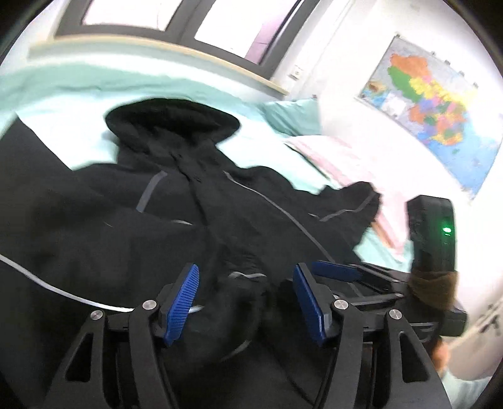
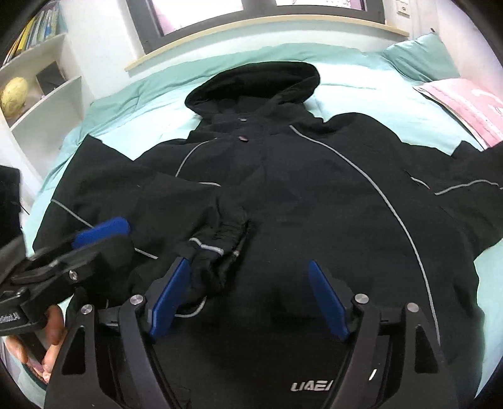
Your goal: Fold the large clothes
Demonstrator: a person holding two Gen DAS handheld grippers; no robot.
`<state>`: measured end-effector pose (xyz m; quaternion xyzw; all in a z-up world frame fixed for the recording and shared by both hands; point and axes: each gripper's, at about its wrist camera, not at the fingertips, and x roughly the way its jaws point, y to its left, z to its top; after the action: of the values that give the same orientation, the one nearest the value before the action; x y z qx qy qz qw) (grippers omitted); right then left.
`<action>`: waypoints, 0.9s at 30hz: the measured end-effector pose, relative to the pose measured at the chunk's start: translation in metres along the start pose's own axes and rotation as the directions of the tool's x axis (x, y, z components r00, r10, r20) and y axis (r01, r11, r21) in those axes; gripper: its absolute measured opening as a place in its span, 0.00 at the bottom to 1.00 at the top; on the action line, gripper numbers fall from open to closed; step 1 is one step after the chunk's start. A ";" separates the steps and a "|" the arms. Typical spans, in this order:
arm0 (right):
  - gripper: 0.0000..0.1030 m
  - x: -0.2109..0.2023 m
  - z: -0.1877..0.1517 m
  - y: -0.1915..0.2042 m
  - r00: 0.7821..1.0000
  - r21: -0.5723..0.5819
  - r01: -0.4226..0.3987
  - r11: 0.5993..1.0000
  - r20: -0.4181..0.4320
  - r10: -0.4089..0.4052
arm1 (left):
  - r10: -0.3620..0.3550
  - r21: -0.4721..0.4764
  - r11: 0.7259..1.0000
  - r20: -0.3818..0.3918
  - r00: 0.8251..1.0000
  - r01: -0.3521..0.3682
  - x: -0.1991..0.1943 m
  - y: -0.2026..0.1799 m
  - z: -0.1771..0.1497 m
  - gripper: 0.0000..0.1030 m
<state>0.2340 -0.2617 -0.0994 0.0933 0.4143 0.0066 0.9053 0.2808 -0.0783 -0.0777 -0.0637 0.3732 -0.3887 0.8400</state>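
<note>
A large black hooded jacket (image 2: pixel 298 195) with grey piping lies face up on the bed, hood toward the window. Its left sleeve is folded in across the chest, the cuff (image 2: pixel 213 248) resting near the middle. My right gripper (image 2: pixel 248 280) is open just above the jacket front, the cuff beside its left finger. My left gripper (image 1: pixel 245 283) is open over the same cuff (image 1: pixel 248 277); it also shows at the left of the right wrist view (image 2: pixel 94 236). The right sleeve (image 2: pixel 465 188) lies spread out.
The bed has a teal sheet (image 2: pixel 132 103), a teal pillow (image 2: pixel 421 56) and a pink pillow (image 2: pixel 465 103) at the right. White shelves (image 2: pixel 41 91) stand at the left. A window (image 2: pixel 251 12) is behind the bed and a map (image 1: pixel 433 110) hangs on the wall.
</note>
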 end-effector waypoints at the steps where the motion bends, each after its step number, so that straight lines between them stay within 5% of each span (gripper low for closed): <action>1: 0.77 -0.002 -0.001 0.001 1.000 -0.005 0.010 1.000 0.002 -0.010 | 0.040 0.009 0.999 -0.005 0.999 -0.040 0.000 0.000 0.002 0.62; 5: 0.80 0.005 0.000 0.005 0.999 0.018 -0.026 0.999 -0.031 0.027 | 0.241 0.000 0.971 -0.016 0.970 -0.241 -0.006 0.012 0.006 0.62; 12: 0.79 0.064 0.005 0.014 0.973 0.149 -0.136 0.979 -0.165 0.161 | 0.281 -0.063 0.959 0.048 0.959 -0.278 -0.050 0.038 0.007 0.62; 13: 0.76 0.072 0.005 0.015 0.964 0.175 -0.168 0.970 -0.176 0.199 | 0.306 -0.057 0.951 0.050 0.951 -0.303 -0.055 0.040 0.008 0.62; 14: 0.62 0.074 0.007 0.018 0.962 0.183 -0.180 0.967 -0.170 0.211 | 0.318 -0.054 0.948 0.049 0.947 -0.315 -0.057 0.041 0.009 0.62; 18: 0.38 0.047 0.019 0.028 0.987 0.114 -0.139 0.984 -0.059 0.147 | 0.380 -0.047 0.925 0.056 0.923 -0.377 -0.071 0.045 0.014 0.62; 23: 0.37 -0.011 0.043 0.000 0.991 0.047 0.023 0.999 0.131 -0.029 | 0.375 -0.040 0.927 0.109 0.921 -0.372 -0.090 0.039 0.027 0.62; 27: 0.37 -0.038 0.062 -0.043 0.976 0.033 0.131 0.991 0.173 -0.135 | 0.373 -0.038 0.928 0.099 0.923 -0.371 -0.082 0.034 0.034 0.62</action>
<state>0.2526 -0.3178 -0.0391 0.0755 0.3384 -0.0667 0.9356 0.2905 -0.0039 -0.0195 -0.0196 0.3377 -0.2150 0.9162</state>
